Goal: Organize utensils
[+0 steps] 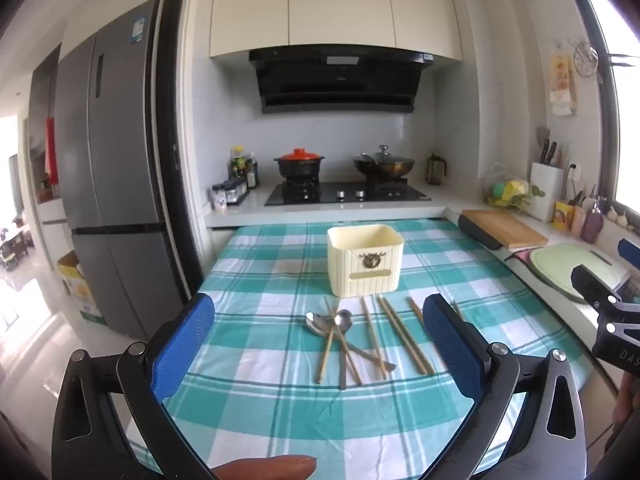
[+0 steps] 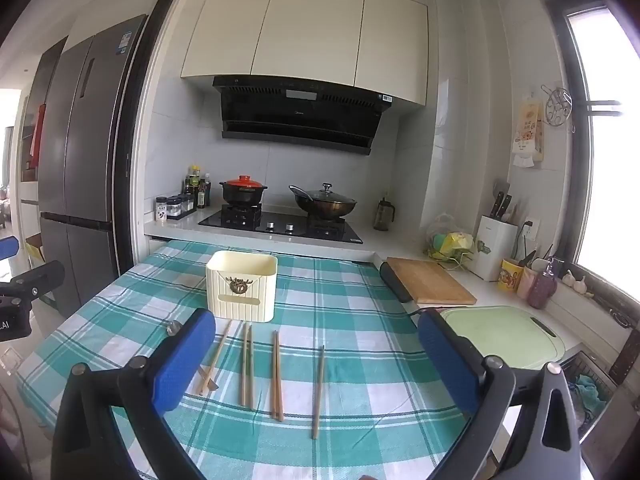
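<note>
Grippers left (image 1: 320,344) and right (image 2: 316,360) wide, empty; chopsticks (image 2: 246,364), spoons (image 1: 328,324) mid-bench before holder (image 1: 365,258).

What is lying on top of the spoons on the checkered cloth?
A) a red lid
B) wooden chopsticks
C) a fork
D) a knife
B: in the left wrist view, two wooden chopsticks cross over the spoons on the checkered cloth, just in front of the cream box.
</note>
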